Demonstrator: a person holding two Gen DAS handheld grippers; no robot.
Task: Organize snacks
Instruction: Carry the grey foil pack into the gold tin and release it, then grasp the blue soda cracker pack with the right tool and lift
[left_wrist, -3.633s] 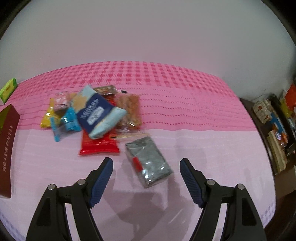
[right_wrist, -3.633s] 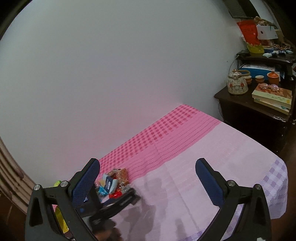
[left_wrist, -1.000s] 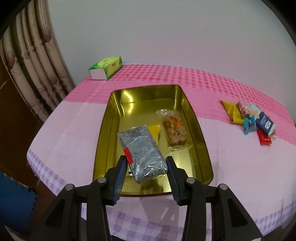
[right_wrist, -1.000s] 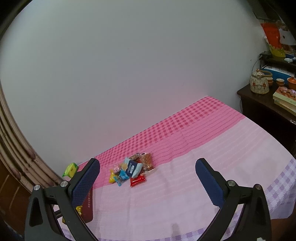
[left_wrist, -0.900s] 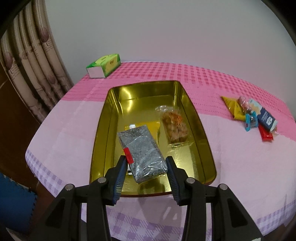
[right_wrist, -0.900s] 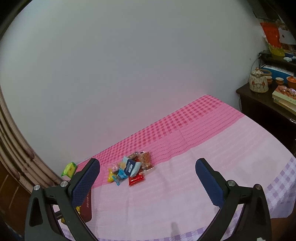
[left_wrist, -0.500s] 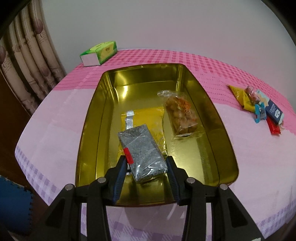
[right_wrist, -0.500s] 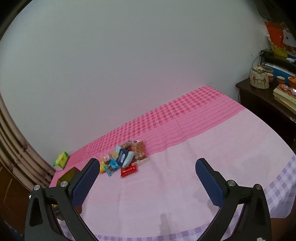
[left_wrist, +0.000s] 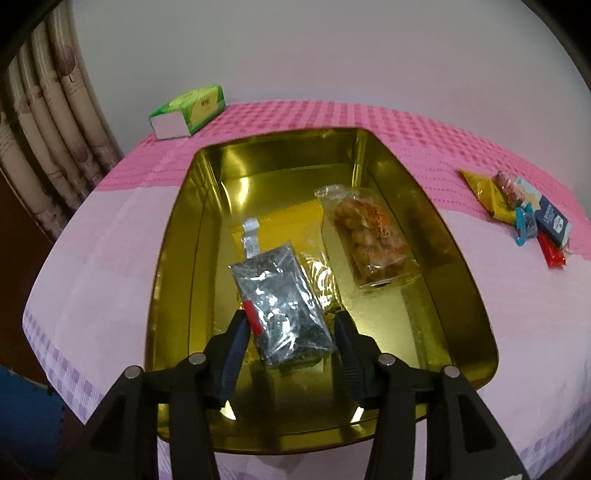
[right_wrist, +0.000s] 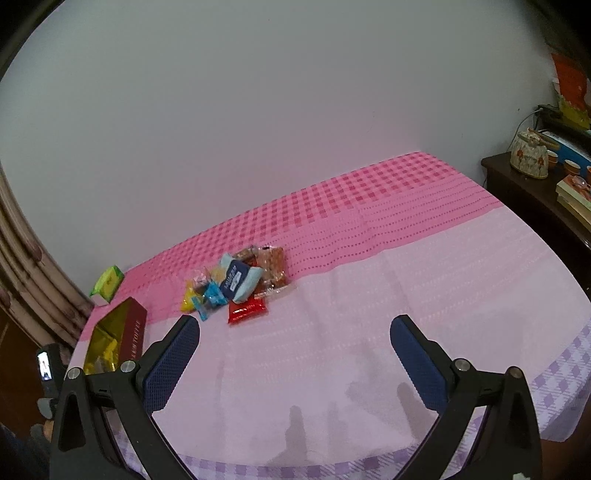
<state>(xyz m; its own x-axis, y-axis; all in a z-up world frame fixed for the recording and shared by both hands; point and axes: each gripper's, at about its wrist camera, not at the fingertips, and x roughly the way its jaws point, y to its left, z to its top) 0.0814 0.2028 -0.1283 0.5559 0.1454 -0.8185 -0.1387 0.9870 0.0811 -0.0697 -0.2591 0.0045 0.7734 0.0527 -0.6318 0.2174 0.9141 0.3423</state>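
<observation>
My left gripper (left_wrist: 291, 326) is shut on a silver-grey snack packet (left_wrist: 280, 302) with a red tab and holds it over the near part of a gold tin (left_wrist: 177, 236). Inside the tin lie a clear bag of fried snacks (left_wrist: 373, 236) and a yellow packet (left_wrist: 280, 229). A pile of loose snacks (left_wrist: 517, 210) lies on the pink cloth to the right of the tin. The pile also shows in the right wrist view (right_wrist: 240, 284). My right gripper (right_wrist: 293, 350) is open and empty above the cloth, nearer than the pile.
A green tissue box (left_wrist: 188, 110) stands behind the tin at the table's back left, by a curtain (left_wrist: 48, 122). In the right wrist view the tin (right_wrist: 114, 339) sits at the left table edge. A dark side cabinet (right_wrist: 535, 192) with a teapot stands at right.
My left gripper has carried the silver packet from the snack pile to the tin and lowered it closer over the tin's near part. The right gripper has shifted slightly; it stays open.
</observation>
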